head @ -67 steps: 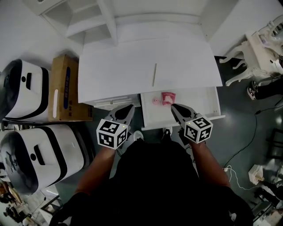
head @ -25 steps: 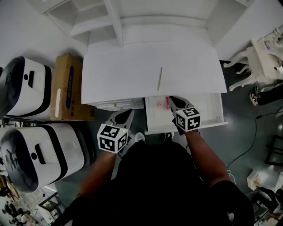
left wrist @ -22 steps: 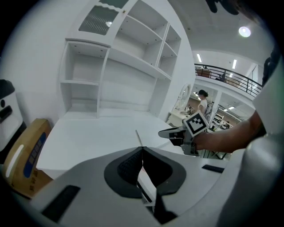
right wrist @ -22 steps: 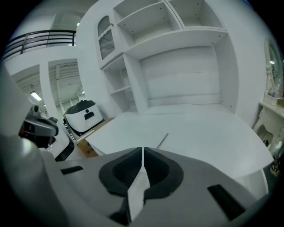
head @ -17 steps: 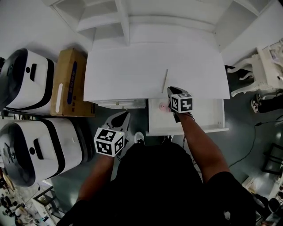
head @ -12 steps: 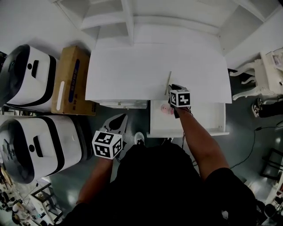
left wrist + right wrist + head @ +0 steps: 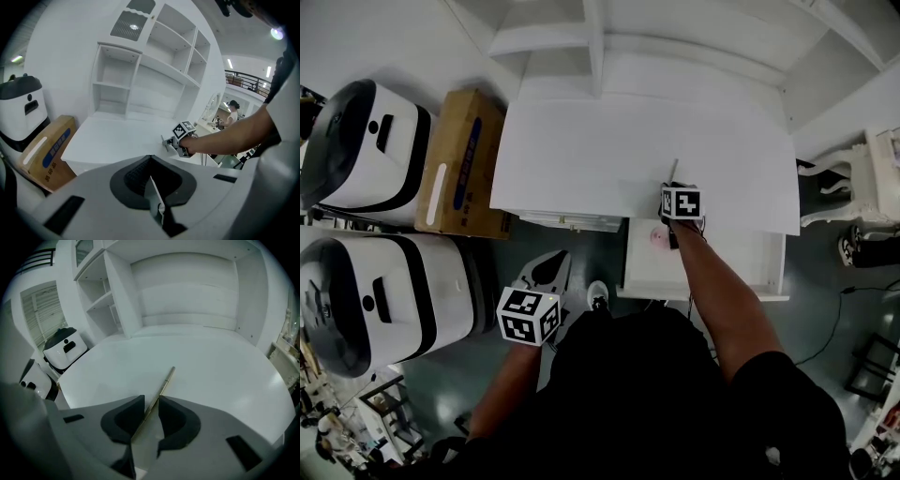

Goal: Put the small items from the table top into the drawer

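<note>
**Inspector:** State of the grippers?

**Operator:** My right gripper [image 7: 151, 401] is at the front edge of the flat white table top [image 7: 581, 159]. Its jaws stand a little apart, astride the near end of the thin brass-coloured rod [image 7: 164, 380]. The rod crosses the gap at a slant and I judge it not yet clamped. My left gripper [image 7: 151, 168] has its jaws together on nothing and hangs low, left of my body and clear of the table.

**Inspector:** Where does the rod lie, and how does it point?

**Operator:** It lies flat on the table top, just above the open white drawer [image 7: 741, 272]. Its long axis runs from the front edge toward the white shelf unit [image 7: 600, 47] at the back, leaning slightly right. The near end sits between my jaws and the far end points away from me.

**Inspector:** Progress?

**Operator:** Small pink items [image 7: 659, 236] lie in the drawer's left part. The rod is the only loose item I can see on the table top. By my judgement the task is nearly done: what remains is to close on the rod, lift it and lower it into the drawer.
</note>
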The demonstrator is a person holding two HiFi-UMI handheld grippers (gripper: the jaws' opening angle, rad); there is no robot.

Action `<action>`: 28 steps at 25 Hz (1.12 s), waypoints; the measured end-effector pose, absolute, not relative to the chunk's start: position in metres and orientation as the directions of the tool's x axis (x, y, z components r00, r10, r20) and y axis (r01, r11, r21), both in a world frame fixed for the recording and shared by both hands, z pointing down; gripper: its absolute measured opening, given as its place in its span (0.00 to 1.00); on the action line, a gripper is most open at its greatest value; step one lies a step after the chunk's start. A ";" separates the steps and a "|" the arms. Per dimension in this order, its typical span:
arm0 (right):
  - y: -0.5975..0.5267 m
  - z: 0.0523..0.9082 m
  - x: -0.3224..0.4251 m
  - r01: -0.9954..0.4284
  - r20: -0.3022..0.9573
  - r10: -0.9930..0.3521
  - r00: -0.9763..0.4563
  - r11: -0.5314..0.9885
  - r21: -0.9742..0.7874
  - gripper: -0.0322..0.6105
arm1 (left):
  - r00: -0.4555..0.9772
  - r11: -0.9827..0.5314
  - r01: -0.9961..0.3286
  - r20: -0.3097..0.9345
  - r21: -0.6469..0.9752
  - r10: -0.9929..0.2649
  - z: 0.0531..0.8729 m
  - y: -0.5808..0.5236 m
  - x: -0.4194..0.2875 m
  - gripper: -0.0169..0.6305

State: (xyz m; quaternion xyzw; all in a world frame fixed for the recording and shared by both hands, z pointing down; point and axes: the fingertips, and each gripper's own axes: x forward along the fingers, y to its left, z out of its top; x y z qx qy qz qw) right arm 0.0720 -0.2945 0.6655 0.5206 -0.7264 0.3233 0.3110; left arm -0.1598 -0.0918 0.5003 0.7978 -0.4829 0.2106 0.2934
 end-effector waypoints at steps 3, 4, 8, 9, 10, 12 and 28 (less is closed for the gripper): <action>-0.297 0.667 0.077 -0.966 0.795 -0.556 -0.242 0.215 -0.143 0.18 | 0.439 -0.355 -0.897 0.618 0.263 -0.652 0.500 -0.093 -0.162 0.04; -0.298 0.667 0.080 -0.968 0.796 -0.555 -0.241 0.198 -0.156 0.15 | 0.439 -0.355 -0.897 0.617 0.263 -0.653 0.500 -0.093 -0.162 0.04; -0.298 0.669 0.084 -0.956 0.790 -0.538 -0.294 0.153 -0.251 0.12 | 0.446 -0.362 -0.894 0.612 0.265 -0.653 0.499 -0.093 -0.159 0.04; -0.297 0.669 0.085 -0.949 0.785 -0.536 -0.312 0.142 -0.281 0.12 | 0.449 -0.365 -0.892 0.611 0.266 -0.652 0.498 -0.092 -0.157 0.04; -0.296 0.668 0.088 -0.942 0.777 -0.536 -0.330 0.128 -0.311 0.12 | 0.451 -0.368 -0.891 0.610 0.266 -0.652 0.498 -0.092 -0.156 0.04; -0.291 0.666 0.094 -0.924 0.758 -0.543 -0.361 0.101 -0.368 0.12 | 0.457 -0.376 -0.888 0.607 0.266 -0.650 0.498 -0.093 -0.151 0.04; -0.209 0.628 0.121 -0.874 0.678 -0.552 -0.485 0.305 -0.377 0.12 | 0.538 -0.465 -0.836 0.596 0.291 -0.596 0.506 -0.101 -0.094 0.04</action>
